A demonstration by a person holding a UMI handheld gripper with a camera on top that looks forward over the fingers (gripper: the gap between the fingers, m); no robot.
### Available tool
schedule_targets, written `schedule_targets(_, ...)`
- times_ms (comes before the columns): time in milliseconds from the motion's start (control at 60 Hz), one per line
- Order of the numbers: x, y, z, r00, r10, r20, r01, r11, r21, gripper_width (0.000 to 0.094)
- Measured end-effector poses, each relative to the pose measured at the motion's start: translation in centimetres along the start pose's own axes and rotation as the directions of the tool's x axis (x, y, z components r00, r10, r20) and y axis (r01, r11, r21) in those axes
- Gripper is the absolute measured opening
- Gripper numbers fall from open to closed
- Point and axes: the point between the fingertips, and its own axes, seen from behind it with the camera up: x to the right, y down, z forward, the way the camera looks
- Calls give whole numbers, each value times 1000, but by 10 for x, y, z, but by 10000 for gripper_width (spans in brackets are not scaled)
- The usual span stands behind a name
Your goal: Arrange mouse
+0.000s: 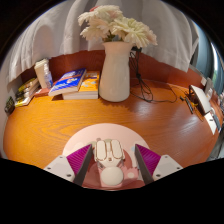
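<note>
A white and pink mouse [109,156] lies on a round pink mouse mat [112,130] on the wooden table [45,130]. My gripper [113,162] is low over the mat with the mouse between its two fingers. The left finger [80,160] is close against the mouse's side. A small gap shows between the mouse and the right finger [146,160]. The fingers are open and the mouse rests on the mat.
A tall white vase [115,72] with white flowers [115,28] stands just beyond the mat. Books [72,83] lie to its left and more items [25,92] sit at the far left. A dark cable [150,95] and papers [202,100] lie to the right.
</note>
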Motion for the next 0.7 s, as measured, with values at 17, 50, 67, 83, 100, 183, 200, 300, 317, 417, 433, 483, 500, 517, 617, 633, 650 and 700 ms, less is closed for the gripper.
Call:
schedule_targets(17,-2,-2,-2,1000,2,6,-2,1000,3,846)
schedule_targets(50,-5,-6,-10,1000,8,21,-8,1000,5,857)
schedule_targets(67,-7,-9,-14,999,14,29,-14,1000,8,854)
schedule_targets(83,-9,-13,-19,999,19,35,-19,1000,15,854)
schedule_targets(100,-10,-17,-25,999,23,37,-24,999,25,854)
schedule_targets(183,-15,-34,-60,999,30,29,-31,997,64,855)
schedule_targets(200,-16,-36,-68,999,28,26,-30,997,68,856)
schedule_targets(300,-28,-51,-127,1000,15,11,-16,994,109,850)
schedule_targets(317,-30,-51,-137,1000,18,10,-19,993,115,854)
schedule_targets(417,-44,-52,-196,1000,27,4,-27,990,135,853)
schedule_targets(433,-46,-51,-205,1000,28,2,-28,990,141,851)
schedule_targets(483,-54,-48,-231,999,32,-3,-31,988,154,851)
schedule_targets(500,-57,-46,-239,999,32,-4,-31,987,157,850)
schedule_targets(517,-59,-44,-246,999,32,-3,-31,987,158,851)
schedule_targets(617,-78,-32,-283,1000,29,0,-29,985,169,851)
schedule_targets(633,-81,-28,-289,1000,30,1,-30,985,170,850)
schedule_targets(650,-85,-26,-294,1000,30,5,-30,985,171,850)
schedule_targets(700,-97,-20,-307,999,27,22,-30,984,174,850)
